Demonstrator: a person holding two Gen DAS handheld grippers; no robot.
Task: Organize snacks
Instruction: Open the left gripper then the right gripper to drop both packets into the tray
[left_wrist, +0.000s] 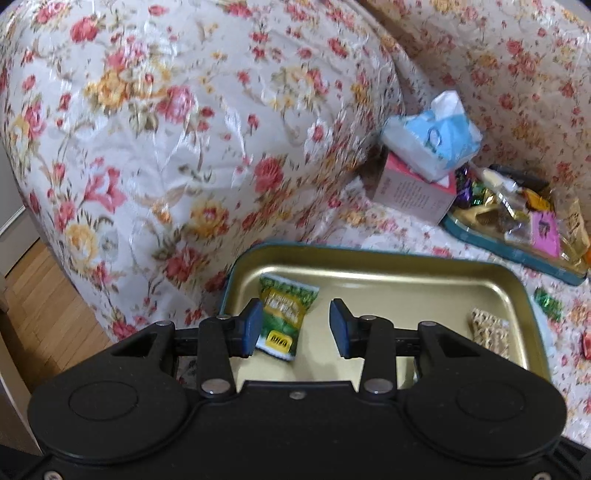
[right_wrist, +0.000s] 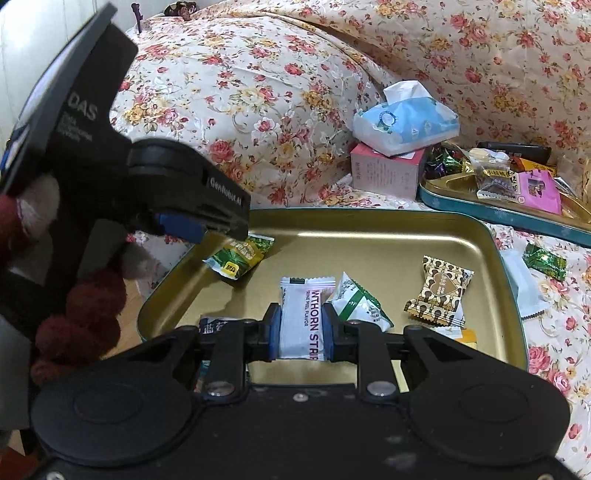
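Note:
A gold tin tray (left_wrist: 388, 280) (right_wrist: 369, 232) lies on a floral sofa. My left gripper (left_wrist: 295, 326) is open above the tray's left end, with a green and yellow snack packet (left_wrist: 282, 314) lying in the tray just beyond its left finger. The left gripper also shows from the side in the right wrist view (right_wrist: 184, 225), above that green packet (right_wrist: 240, 254). My right gripper (right_wrist: 302, 330) is shut on a white hawthorn strip packet (right_wrist: 301, 321), held over the tray. A white and green packet (right_wrist: 358, 302) and a brown patterned candy (right_wrist: 439, 291) lie in the tray.
A second teal-rimmed tin (right_wrist: 517, 206) heaped with several sweets sits at the back right. A blue tissue pack (right_wrist: 406, 125) rests on a pink box (right_wrist: 384, 173). A green candy (right_wrist: 545, 262) and a white wrapper (right_wrist: 524, 291) lie on the sofa beside the tray. Wooden floor (left_wrist: 40, 295) lies left.

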